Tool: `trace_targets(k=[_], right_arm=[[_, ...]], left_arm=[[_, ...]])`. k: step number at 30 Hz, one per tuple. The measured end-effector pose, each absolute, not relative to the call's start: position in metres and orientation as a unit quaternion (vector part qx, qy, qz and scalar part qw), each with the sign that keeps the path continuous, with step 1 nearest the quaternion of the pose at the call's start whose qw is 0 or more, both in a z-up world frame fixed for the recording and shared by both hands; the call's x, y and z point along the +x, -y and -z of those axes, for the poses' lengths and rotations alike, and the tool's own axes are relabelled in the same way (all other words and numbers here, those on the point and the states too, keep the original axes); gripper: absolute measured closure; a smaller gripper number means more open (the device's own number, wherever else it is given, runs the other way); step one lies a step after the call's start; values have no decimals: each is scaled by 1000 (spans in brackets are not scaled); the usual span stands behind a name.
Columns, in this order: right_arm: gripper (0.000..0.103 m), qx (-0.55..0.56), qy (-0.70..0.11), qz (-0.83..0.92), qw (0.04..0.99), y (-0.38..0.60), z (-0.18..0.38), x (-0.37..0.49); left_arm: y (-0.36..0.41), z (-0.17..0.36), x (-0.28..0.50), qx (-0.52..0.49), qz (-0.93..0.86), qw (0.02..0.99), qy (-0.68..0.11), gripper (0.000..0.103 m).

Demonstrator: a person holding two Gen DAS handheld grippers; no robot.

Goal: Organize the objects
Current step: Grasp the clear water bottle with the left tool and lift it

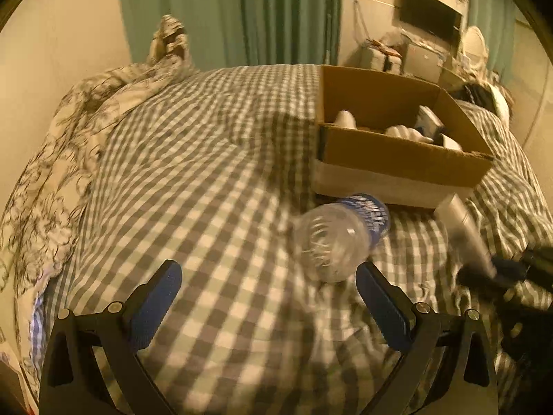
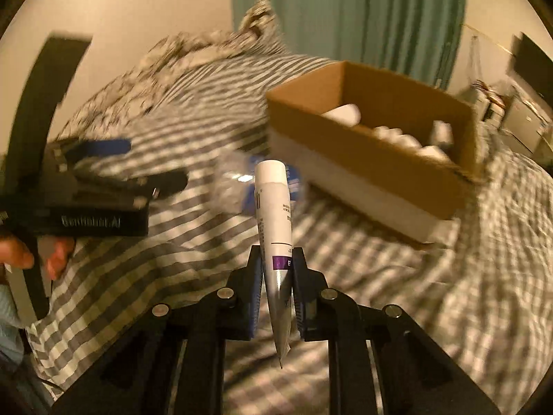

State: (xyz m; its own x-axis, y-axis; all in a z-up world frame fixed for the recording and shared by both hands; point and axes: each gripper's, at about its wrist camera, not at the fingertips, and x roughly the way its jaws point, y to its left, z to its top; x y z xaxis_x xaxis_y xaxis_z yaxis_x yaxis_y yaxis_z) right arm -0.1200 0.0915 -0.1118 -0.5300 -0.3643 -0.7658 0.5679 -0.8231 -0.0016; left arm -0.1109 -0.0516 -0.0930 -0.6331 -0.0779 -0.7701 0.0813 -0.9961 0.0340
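Observation:
A clear plastic bottle [image 1: 340, 237] with a blue label lies on the checked bedspread [image 1: 207, 173], just ahead of my left gripper [image 1: 268, 276], which is open and empty. My right gripper [image 2: 276, 263] is shut on a white tube [image 2: 274, 214] with a purple band, held cap forward above the bed. The tube also shows at the right of the left wrist view [image 1: 463, 228]. A cardboard box [image 1: 397, 159] holding several white items sits on the bed beyond the bottle; it also shows in the right wrist view [image 2: 373, 159]. The bottle [image 2: 235, 186] is blurred behind the tube.
A crumpled floral quilt [image 1: 69, 145] lies along the bed's left side. Green curtains [image 1: 242, 14] hang behind. A wall screen [image 1: 428, 14] and a cluttered dresser [image 1: 408, 55] stand at the right. My left gripper [image 2: 103, 180] and the hand holding it show at the left of the right wrist view.

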Motion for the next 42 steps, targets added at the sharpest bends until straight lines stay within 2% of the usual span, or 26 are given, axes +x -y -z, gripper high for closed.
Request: trace_targets(k=[7,19,24,28,32,42], right_arm=[[88,385,-102,891,216,-119,90,-136],[88,420,-63,881,207,-145,106,-154],[88,423,-64,881,201,-145,108,-153],[88,420,-62,883,199,-146,104,-149],[88,412,-59,887,199,-146,97,-143],[88,381,-65,903,190,-144,66,-115]], left_arm=[[17,102,-143,437,899,-20,18,0],[9,142,-195,484,873,-42,36,0],[-9,145,-185,477,874,-50,81,5],[-17,143,-177,474,873,-41,107,20],[-18,140,-168,480,871,-42,101,28],[-18,95,-118,438,897,-24,54,33]])
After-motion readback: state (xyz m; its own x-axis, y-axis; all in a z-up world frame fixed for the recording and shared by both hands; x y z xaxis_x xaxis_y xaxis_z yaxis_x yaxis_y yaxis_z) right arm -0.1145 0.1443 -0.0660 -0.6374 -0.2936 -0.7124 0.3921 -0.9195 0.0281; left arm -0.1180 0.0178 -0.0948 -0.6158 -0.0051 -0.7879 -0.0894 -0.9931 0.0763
